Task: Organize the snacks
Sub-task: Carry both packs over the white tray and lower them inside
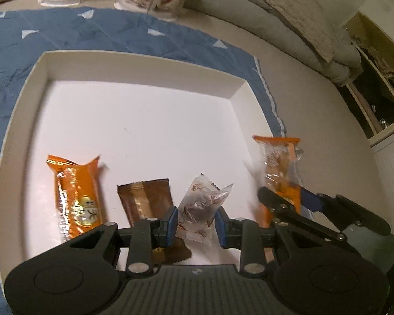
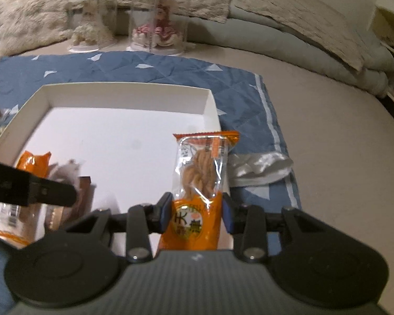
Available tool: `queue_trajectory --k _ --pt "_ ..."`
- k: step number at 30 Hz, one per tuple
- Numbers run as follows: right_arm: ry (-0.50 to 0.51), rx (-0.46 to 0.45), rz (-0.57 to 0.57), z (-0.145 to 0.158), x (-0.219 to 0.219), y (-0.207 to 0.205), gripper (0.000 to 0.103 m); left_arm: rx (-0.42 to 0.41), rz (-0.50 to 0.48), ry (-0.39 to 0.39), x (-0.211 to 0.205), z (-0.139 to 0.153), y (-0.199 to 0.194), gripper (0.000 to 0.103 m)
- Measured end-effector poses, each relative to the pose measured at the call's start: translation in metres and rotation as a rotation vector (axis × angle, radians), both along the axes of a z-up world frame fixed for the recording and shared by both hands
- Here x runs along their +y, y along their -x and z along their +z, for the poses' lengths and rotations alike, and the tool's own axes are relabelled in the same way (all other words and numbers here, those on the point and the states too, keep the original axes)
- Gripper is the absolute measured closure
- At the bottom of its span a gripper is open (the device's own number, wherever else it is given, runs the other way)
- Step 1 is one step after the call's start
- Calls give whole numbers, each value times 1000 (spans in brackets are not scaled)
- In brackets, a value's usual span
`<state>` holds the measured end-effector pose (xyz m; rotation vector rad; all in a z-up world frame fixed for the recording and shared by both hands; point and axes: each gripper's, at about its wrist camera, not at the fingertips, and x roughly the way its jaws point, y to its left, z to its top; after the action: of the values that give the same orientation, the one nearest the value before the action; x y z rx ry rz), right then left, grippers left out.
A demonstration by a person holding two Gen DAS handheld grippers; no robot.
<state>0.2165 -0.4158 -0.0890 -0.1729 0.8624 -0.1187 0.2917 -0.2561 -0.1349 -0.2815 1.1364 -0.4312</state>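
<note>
L view: your left gripper [image 1: 196, 216] jaws pinch clear candy [image 1: 198, 204] over white tray [image 1: 144, 63] | R view only: right gripper [image 2: 196, 211] jaws pinch orange twist pack [image 2: 199, 183], silver wrapper [image 2: 260, 168] on blue mat [image 2: 149, 71].

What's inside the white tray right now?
On the white tray floor lie an orange snack packet and a brown packet. The left gripper holds a clear-wrapped candy over it. The brown packet's near end and the floor beneath the gripper are hidden.

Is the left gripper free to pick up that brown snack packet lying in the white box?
Probably not yet. The left gripper is already shut on a clear wrapped candy, so it must drop that first. The brown packet itself lies uncovered in the white box, just beside the gripper.
</note>
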Motion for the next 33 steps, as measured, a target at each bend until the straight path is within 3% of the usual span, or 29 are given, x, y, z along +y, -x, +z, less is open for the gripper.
queue_trajectory --k 4,8,16,22,28,33 --pt "5 25 29 -10 2 -7 59 24 0 7 -3 -5 -3 70" --pt "23 116 64 -24 -1 -9 59 25 2 6 -3 -6 -5 70" --pt "-57 178 51 -20 -3 4 59 73 -12 58 -11 -10 -3 70" --pt "-150 154 -6 -8 -12 8 59 130 -26 123 -20 -16 3 70" --pt "-153 148 -5 -6 -10 13 55 160 -32 85 -22 -21 4 70" --pt "-131 155 -9 -7 -10 16 46 180 -33 69 -17 -19 7 70"
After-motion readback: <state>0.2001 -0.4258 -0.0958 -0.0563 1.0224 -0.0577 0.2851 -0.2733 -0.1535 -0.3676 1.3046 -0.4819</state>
